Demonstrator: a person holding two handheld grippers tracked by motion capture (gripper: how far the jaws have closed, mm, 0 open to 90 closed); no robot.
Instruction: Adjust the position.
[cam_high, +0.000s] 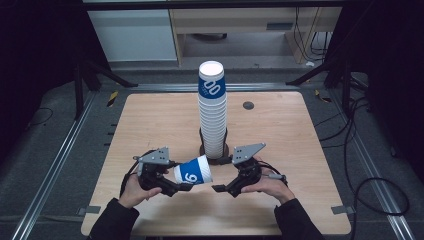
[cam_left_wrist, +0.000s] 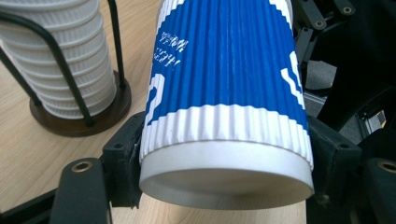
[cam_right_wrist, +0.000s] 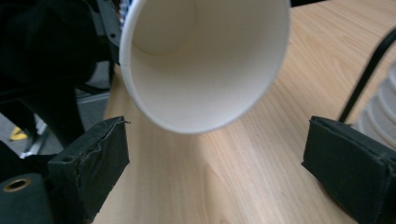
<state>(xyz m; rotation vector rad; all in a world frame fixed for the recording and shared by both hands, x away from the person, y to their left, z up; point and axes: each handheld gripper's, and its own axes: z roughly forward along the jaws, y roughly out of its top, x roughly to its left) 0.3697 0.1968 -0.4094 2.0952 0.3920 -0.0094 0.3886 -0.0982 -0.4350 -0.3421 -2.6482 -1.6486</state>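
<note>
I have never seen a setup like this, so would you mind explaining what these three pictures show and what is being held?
There is no robot here: a person holds a two-jaw gripper in each hand at a wooden table. The high view looks down from above the person's side; the forearms come in from the bottom. The other two pictures come from small cameras riding on the grippers, looking along their black jaws.

On the table stands a tall stack of cups in a black wire holder on a round dark base.

The left gripper is shut on a blue and white cup, held on its side near its rim; its own view shows the pads against the cup. The right gripper is open and holds nothing: in its view the cup's mouth faces the camera, above and between the spread jaws, clear of them.
</note>
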